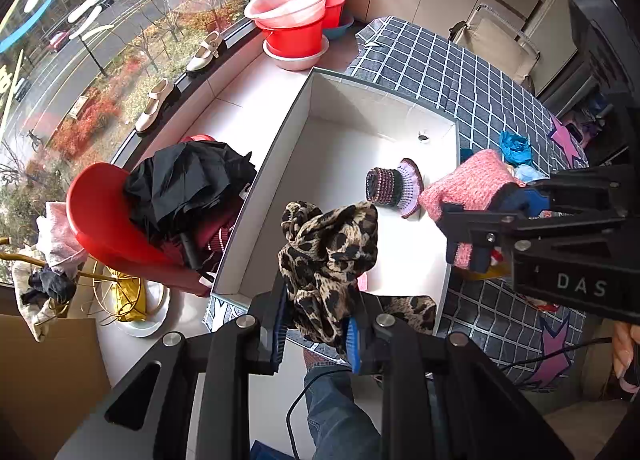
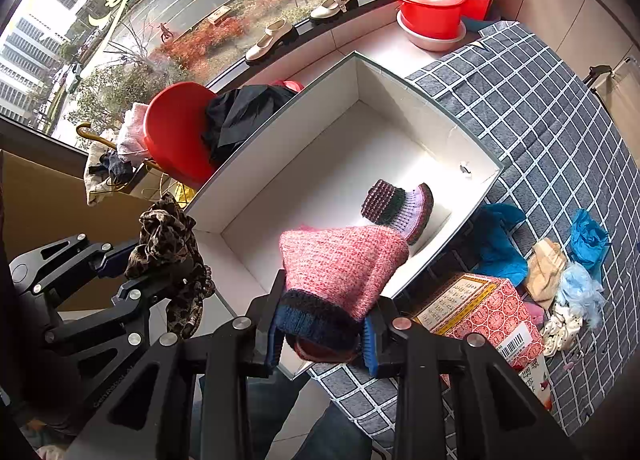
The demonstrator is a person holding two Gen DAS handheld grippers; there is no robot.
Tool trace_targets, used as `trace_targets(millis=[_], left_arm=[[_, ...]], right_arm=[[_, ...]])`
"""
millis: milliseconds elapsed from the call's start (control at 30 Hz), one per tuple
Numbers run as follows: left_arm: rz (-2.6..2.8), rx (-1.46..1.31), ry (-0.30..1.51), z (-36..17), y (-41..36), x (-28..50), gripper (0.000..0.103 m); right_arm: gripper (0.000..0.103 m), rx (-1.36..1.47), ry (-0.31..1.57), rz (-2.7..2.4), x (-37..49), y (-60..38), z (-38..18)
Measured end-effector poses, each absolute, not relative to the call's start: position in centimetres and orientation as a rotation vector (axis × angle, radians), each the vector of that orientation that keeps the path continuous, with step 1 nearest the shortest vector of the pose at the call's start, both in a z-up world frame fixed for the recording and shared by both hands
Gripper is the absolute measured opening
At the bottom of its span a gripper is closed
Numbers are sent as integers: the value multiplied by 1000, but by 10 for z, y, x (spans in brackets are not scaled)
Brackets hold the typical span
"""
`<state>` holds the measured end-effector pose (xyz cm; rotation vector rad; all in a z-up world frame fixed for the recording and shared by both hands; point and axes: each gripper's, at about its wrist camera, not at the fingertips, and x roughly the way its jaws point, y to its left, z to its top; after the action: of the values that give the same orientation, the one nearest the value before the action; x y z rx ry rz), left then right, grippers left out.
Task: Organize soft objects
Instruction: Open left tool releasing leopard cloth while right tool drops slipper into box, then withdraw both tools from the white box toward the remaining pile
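One knitted hat (image 2: 396,205) already lies in the white box (image 2: 280,163). Left gripper (image 1: 316,336) clenched on leopard-print cloth (image 1: 328,256), right gripper (image 2: 324,340) clenched on pink knitted hat (image 2: 344,264), both over the box's near end. Blue cloths (image 2: 588,240) and scrunchie (image 2: 562,330) remain on the bench (image 2: 540,107).

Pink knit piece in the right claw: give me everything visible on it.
The pink knit piece is a soft, chunky-knit item in mottled pink with a navy ribbed cuff and a dark red inner edge showing below the cuff. The right claw is shut on the cuff end, blue pads on either side. The pink body points away from the claw, hanging over the open white box near its corner. Nothing else visibly touches it.
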<state>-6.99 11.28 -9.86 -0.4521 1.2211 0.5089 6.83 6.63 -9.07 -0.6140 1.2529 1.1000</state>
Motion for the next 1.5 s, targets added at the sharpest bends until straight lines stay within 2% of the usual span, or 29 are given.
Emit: trace_targets(millis=[667, 767, 833, 867, 900, 933, 967, 1000, 1067, 1133, 1200, 1500], left_arm=[[510, -434, 1245, -105, 116, -65, 27], [527, -408, 1245, -103, 114, -64, 46], [533, -398, 1241, -102, 113, -64, 69], [532, -398, 1233, -101, 113, -64, 71], [535, -396, 1231, -101, 113, -64, 75], [545, -387, 1235, -100, 113, -64, 80], [556, -376, 1238, -101, 113, -63, 81], [563, -370, 1240, -101, 114, -63, 81], [569, -380, 1249, -103, 116, -63, 84], [571, -402, 1258, -106, 120, -64, 95], [570, -429, 1254, -107, 123, -65, 103], [546, -447, 1245, -101, 122, -59, 103]], right_arm=[[32, -598, 1274, 1106, 68, 72, -95], [32, -597, 1273, 1113, 66, 73, -95], [33, -598, 1272, 1117, 66, 73, -95], [34, -598, 1270, 1118, 65, 73, -94], [46, -601, 1266, 1118, 65, 74, -94], [66, -601, 1259, 1119, 64, 74, -93], [75, -599, 1249, 1119, 64, 73, -91], [83, -597, 1241, 1121, 64, 73, -90], [83, -604, 1220, 1112, 64, 73, -86], [103, -630, 1188, 1084, 65, 74, -83], [103, -643, 1160, 1067, 67, 73, -81], [103, -630, 1161, 1054, 75, 68, -78]])
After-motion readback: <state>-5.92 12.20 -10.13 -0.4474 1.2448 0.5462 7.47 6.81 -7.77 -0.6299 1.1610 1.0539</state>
